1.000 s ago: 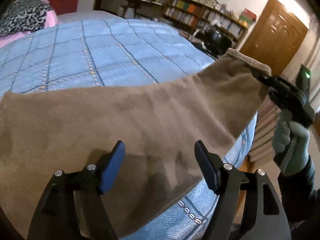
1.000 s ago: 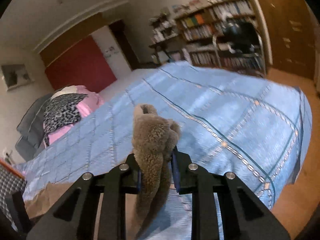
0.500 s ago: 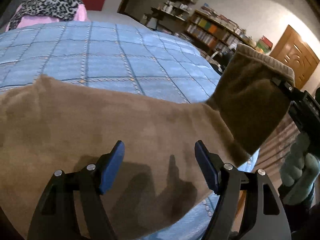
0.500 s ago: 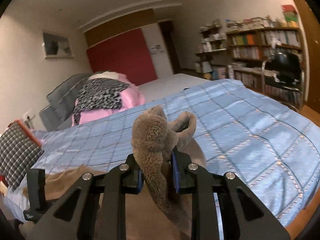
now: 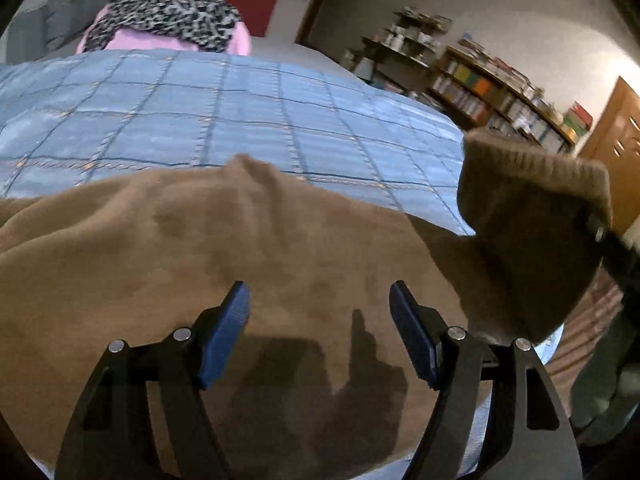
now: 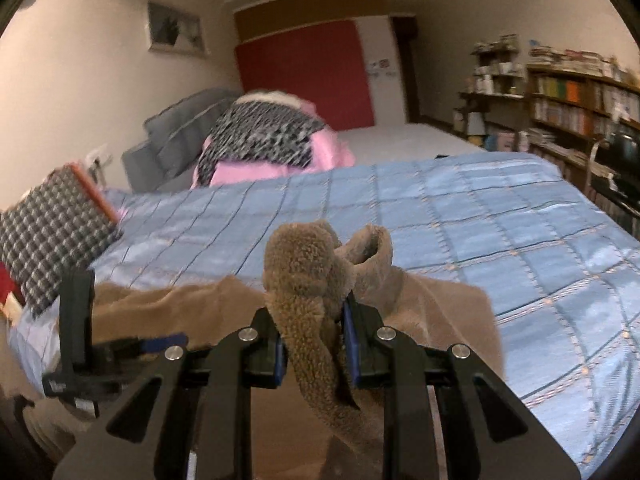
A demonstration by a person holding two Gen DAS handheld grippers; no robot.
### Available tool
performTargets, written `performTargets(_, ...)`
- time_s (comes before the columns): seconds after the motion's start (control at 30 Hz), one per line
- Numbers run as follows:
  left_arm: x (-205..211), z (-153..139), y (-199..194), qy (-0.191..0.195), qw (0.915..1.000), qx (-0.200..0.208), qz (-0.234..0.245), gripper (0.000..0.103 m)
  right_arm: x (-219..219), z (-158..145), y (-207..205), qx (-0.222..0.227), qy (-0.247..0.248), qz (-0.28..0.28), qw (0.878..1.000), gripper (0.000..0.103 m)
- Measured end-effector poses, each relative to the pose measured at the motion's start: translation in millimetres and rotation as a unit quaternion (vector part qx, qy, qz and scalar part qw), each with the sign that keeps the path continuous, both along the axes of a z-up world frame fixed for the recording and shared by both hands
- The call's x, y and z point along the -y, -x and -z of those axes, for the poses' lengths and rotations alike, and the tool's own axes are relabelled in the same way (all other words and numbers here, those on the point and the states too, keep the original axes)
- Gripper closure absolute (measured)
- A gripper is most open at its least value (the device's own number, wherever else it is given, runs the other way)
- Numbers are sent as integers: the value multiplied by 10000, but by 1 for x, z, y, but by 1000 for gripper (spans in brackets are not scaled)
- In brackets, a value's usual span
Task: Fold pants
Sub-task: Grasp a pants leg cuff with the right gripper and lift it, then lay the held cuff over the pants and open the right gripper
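Note:
Brown fleece pants (image 5: 248, 248) lie across the near edge of a blue quilted bed (image 5: 240, 120). My left gripper (image 5: 320, 320) is open and hovers just above the flat part of the pants, holding nothing. My right gripper (image 6: 316, 344) is shut on the bunched cuff end of the pants (image 6: 308, 264) and holds it lifted above the bed; in the left wrist view that raised end (image 5: 532, 216) stands at the right. The left gripper also shows in the right wrist view (image 6: 100, 356) at the lower left.
A pink and leopard-print pile (image 6: 264, 140) and grey pillows (image 6: 180, 132) lie at the head of the bed. A checked cushion (image 6: 48, 236) sits at the left edge. Bookshelves (image 6: 580, 100) line the right wall. A wooden door (image 5: 616, 140) is at the right.
My right gripper has carried the lifted pants end leftward, over the flat part and nearer the left gripper. The left gripper has stayed open over the pants.

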State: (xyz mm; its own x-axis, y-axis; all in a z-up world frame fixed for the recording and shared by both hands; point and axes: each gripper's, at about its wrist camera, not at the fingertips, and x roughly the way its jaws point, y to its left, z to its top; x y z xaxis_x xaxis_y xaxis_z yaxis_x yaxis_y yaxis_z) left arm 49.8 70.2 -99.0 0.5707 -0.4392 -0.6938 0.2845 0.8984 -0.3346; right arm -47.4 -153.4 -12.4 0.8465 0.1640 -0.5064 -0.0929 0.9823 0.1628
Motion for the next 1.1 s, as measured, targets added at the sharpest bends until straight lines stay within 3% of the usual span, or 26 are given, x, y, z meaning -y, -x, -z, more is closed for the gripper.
performTargets(0.1, -17, 3, 0, -4, 9999, -20, -160, 29, -31, 17, -5, -110, 347, -281, 9989, 81)
performTargets(0.37, -51, 7, 0, -67, 9985, -61, -547, 29, -74, 49, -10, -406, 690, -769, 9938, 81)
performTargets(0.7, -78, 7, 1, -15, 9956, -53, -937, 29, -105, 59, -19, -381, 753, -1058, 9908, 81)
performTargets(1.1, -91, 6, 4, -136, 9931, -94, -1157, 29, -129, 94, -23, -771, 941, -1394, 9827, 80)
